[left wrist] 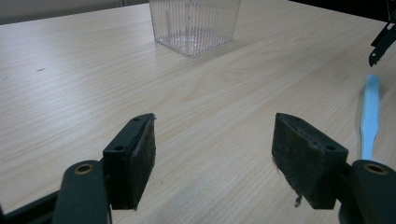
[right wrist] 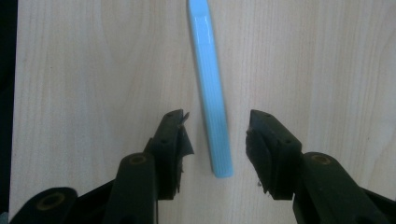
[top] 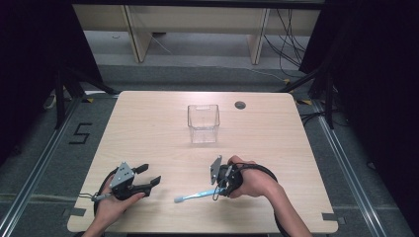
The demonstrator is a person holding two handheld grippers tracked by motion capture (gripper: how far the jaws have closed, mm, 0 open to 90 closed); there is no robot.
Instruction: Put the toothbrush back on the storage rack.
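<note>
Toothbrush point(top: 193, 196), light blue, lies flat on the table point(top: 148, 123), well on the near side of the clear cup point(top: 203, 123) and a little toward the person's right of it. Head end points to the person's left, handle end runs under the right gripper point(right wrist: 215, 135).

Right gripper hangs over the handle end, pointing down. Jaws about half open, one on each side of the handle, pads not touching it. Nothing held yet.

Left gripper point(left wrist: 212, 140) sits well to the left of the toothbrush, jaws wide open, empty, facing the cup.

Handling, as a judgement: thin moulded plastic, very light, stiff, unlikely to bend under a pinch. Smooth glossy surface, so it may slip or swivel between the pads. The ribbed stretch of the handle point(right wrist: 212, 100) looks like the best place to grip, pads across the narrow width. Lying so low on the table, the pads need to get right down to the wood to catch it.

Cup stands upright, empty, toward the far side of the table.
</note>
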